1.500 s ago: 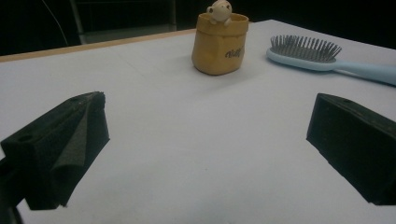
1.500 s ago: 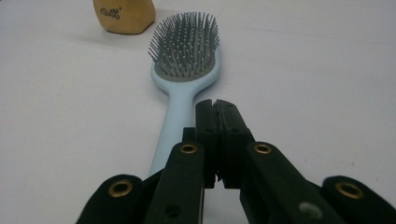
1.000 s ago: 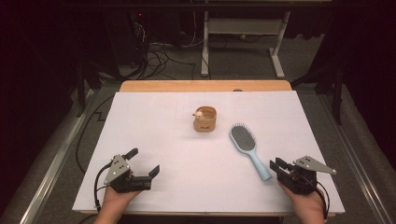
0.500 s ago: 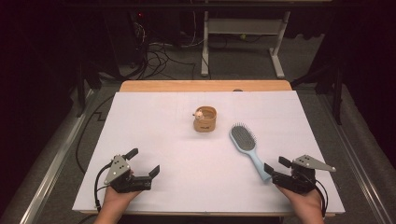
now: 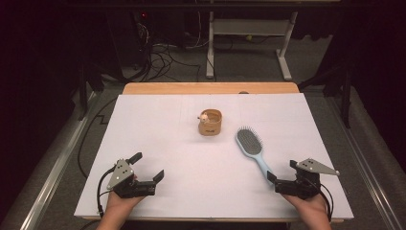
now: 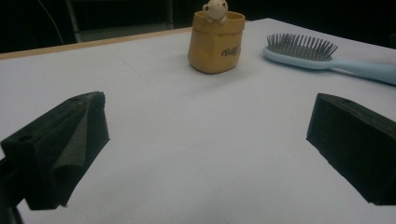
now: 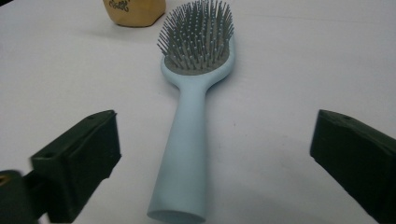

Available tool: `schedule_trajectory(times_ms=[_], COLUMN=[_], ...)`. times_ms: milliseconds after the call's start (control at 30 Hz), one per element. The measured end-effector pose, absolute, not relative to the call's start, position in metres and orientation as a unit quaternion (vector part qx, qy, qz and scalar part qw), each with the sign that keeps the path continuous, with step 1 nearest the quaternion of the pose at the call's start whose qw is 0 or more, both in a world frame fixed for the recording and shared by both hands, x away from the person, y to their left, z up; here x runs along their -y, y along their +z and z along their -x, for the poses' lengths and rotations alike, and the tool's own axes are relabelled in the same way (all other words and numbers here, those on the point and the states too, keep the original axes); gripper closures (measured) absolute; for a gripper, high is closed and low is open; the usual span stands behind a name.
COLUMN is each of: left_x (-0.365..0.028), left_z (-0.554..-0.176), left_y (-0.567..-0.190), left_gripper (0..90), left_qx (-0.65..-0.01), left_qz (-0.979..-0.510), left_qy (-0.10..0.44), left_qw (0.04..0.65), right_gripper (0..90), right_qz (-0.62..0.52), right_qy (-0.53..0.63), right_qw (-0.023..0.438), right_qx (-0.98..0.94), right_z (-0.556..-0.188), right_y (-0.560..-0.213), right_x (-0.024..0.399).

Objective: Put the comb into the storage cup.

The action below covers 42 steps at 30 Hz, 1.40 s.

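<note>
Pale blue plastic hairbrush [image 5: 252, 149] with grey bristles lay bristles-up at right of centre in the high view, handle running toward the lower right. It looked light, rigid and rather slick; the narrow handle seemed the best place to grip. The right gripper [image 5: 282, 174] had just been opening: its jaws stood wide, flanking the handle end without touching. The left gripper [image 5: 148, 166] gaped empty at lower left.

The hairbrush [image 7: 187, 140] lying between the right claw's [image 7: 215, 163] black jaws is pale blue, with a grey pad of dark grey bristles. Beyond its head stands a mustard-yellow pot [image 5: 210, 123] with dark lettering and a small cream figure [image 6: 215, 9] on its rim. The table cover [image 5: 191, 163] under both claws is plain white, edged by light wood [image 5: 210, 88] at the far side.
</note>
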<state>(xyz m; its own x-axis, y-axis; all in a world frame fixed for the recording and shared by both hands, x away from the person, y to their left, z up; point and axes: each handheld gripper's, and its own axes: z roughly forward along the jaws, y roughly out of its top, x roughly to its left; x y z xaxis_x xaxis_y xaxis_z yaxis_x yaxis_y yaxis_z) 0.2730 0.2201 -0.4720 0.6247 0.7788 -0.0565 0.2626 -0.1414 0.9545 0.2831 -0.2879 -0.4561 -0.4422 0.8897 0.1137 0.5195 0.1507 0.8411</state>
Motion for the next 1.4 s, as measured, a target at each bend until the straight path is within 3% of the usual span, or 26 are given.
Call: schedule_trajectory(times_ms=[367, 600, 733, 1400], left_x=[-0.221, -0.222, -0.221, -0.218], left_z=[-0.275, -0.279, -0.279, -0.280], left_y=[-0.472, -0.471, -0.470, -0.472], left_gripper=[0.2, 0.2, 0.2, 0.1], left_qx=[-0.371, -0.386, -0.370, -0.365], left_qz=[-0.716, -0.720, -0.714, -0.717], left_qy=[0.232, 0.207, 0.230, 0.218], left_qw=[0.544, 0.539, 0.548, 0.552], right_gripper=[0.1, 0.1, 0.1, 0.1], right_qz=[-0.485, -0.502, -0.501, -0.487], right_qy=[0.416, 0.366, 0.338, 0.266], right_qw=[0.215, 0.187, 0.178, 0.124], right_qx=[-0.739, -0.761, -0.776, -0.822], right_z=[-0.290, -0.301, -0.304, -0.319], right_y=[-0.452, -0.456, -0.457, -0.449], right_x=[0.281, 0.277, 0.276, 0.261])
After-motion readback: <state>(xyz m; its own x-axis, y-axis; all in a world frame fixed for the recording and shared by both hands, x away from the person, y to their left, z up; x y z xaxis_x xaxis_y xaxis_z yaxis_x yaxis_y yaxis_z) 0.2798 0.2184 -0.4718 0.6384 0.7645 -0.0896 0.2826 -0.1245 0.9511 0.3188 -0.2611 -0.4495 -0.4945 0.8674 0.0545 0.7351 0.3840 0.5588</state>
